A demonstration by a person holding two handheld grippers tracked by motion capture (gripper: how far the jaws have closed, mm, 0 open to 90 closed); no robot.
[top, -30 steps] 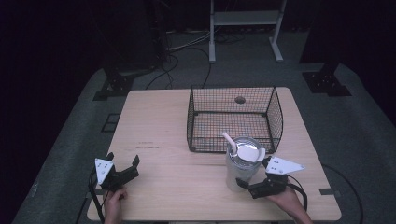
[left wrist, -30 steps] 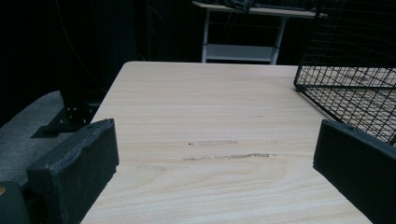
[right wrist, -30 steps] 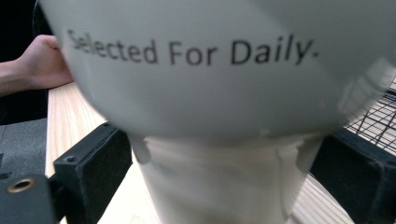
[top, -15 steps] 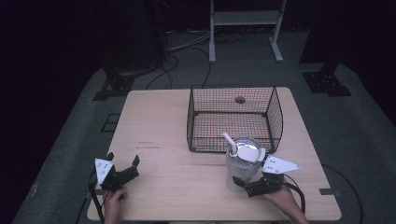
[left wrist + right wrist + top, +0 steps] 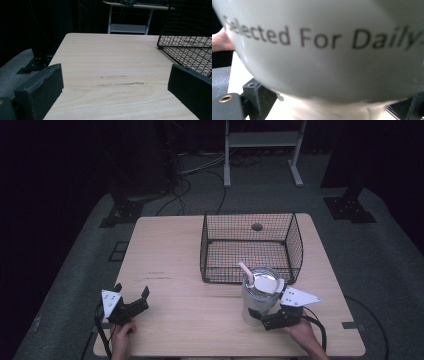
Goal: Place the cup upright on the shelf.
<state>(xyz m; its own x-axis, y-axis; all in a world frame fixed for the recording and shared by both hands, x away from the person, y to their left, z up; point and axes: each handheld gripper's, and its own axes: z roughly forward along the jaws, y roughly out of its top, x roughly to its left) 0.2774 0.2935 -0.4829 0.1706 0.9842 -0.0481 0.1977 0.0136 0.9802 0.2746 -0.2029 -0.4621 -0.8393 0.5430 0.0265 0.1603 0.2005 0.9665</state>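
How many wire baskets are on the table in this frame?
1. The black wire basket stands on the far right part of the wooden table, just behind the white cup at the right gripper.

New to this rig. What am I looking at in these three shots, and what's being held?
No robot arm here: a person holds a two-jaw gripper in each hand at a wooden table. The high view looks down from above the person's side. The other two pictures come from cameras riding on each gripper.

The left gripper rests near the table's front left, jaws wide apart with nothing between them. The right gripper is at a white cup with a lid and straw; its camera sees the cup's printed side up close, jaws on either side. A black wire basket stands behind the cup.
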